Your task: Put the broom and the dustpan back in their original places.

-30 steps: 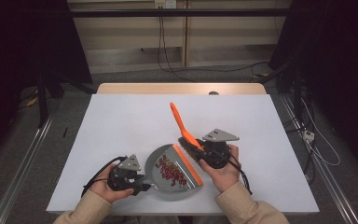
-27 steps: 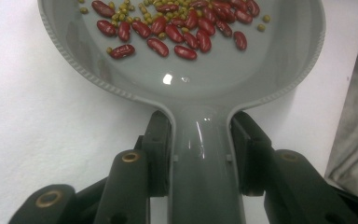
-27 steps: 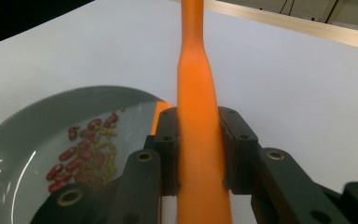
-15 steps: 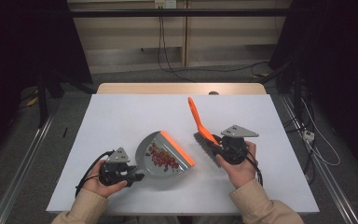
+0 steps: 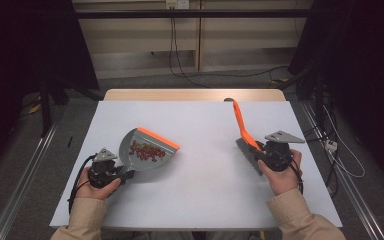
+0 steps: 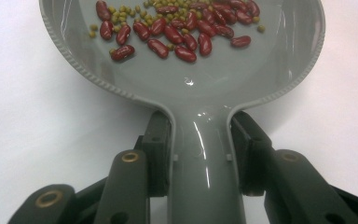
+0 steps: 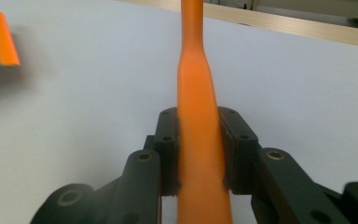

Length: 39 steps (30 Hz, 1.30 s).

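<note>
Left tongs (image 6: pixel 200 154) pinching grey plastic dustpan (image 5: pixel 147 152) handle, red beans (image 5: pixel 146 151) inside: keep level. Right tongs (image 7: pixel 200 149) pinching orange-handled brush (image 5: pixel 244 137), well right of dustpan: set down flat on white counter (image 5: pixel 205 190).

White rectangular table (image 5: pixel 195 200) with a pale wooden edge strip (image 5: pixel 195 94) along its far side. Grey floor (image 5: pixel 30 150) around the table. Metal rail (image 5: pixel 25 180) runs along the floor on the left, a matching metal rail (image 5: pixel 347 187) on the right. Beige wall panel (image 5: pixel 140 40) behind, split by a dark horizontal bar (image 5: pixel 195 14). White wall socket (image 5: pixel 176 4) at the top centre, black cables (image 5: pixel 172 45) hanging from it down to the floor. Small white plug box (image 5: pixel 331 145) with cables on the floor at right. Dark curtains (image 5: pixel 25 45) on both sides.
</note>
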Tool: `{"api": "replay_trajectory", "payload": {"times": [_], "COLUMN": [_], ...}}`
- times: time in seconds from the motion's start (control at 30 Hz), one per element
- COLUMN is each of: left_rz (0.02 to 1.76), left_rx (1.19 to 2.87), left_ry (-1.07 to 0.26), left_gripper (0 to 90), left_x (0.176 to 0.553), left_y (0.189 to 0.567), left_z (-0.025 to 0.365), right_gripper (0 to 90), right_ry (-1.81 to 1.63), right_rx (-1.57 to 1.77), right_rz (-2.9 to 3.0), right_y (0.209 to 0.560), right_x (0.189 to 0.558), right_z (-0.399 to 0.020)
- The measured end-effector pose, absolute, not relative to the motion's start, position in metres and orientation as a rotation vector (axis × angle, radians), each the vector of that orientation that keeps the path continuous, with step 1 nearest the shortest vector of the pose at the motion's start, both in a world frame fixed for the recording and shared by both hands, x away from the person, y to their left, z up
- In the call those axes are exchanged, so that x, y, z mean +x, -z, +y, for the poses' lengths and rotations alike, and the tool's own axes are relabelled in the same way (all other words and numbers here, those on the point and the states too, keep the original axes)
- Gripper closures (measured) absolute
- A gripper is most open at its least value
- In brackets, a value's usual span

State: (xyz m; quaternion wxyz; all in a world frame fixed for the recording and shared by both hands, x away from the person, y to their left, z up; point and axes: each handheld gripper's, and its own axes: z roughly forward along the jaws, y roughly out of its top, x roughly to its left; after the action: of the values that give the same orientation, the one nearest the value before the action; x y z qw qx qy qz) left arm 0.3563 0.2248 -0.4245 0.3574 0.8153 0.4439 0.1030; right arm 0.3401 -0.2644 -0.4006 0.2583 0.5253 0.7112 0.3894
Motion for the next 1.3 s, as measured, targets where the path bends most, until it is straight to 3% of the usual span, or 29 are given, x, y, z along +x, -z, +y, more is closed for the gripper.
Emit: {"api": "replay_trajectory", "payload": {"times": [0.33,0.6,0.77,0.9,1.0,1.13,1.3], "left_rz": [1.288,1.352,1.295,1.250,1.192,1.149,1.067], "left_rx": [2.073,2.041,2.030,1.991,1.977,1.902,1.864], "left_ry": [-0.376,-0.383,-0.300,-0.278,-0.261,-0.322,-0.352], "left_gripper": [63.1,62.0,53.7,41.6,30.5,18.0,12.6], "left_x": [0.366,0.367,0.362,0.357,0.351,0.345,0.342], "left_y": [0.434,0.440,0.438,0.434,0.432,0.426,0.423], "left_z": [0.231,0.220,0.209,0.202,0.203,0.211,0.220], "right_gripper": [71.1,71.0,67.0,60.2,44.7,35.3,27.6], "right_ry": [-0.871,-0.778,-0.848,-0.898,-1.102,-1.201,-1.256], "right_rx": [1.423,1.411,1.405,1.401,1.435,1.431,1.411], "right_rz": [1.862,1.847,1.893,1.939,1.955,1.947,1.938], "right_y": [0.404,0.419,0.423,0.427,0.425,0.422,0.427], "right_x": [0.341,0.336,0.333,0.335,0.334,0.329,0.318], "right_z": [-0.297,-0.300,-0.281,-0.263,-0.261,-0.264,-0.274]}}
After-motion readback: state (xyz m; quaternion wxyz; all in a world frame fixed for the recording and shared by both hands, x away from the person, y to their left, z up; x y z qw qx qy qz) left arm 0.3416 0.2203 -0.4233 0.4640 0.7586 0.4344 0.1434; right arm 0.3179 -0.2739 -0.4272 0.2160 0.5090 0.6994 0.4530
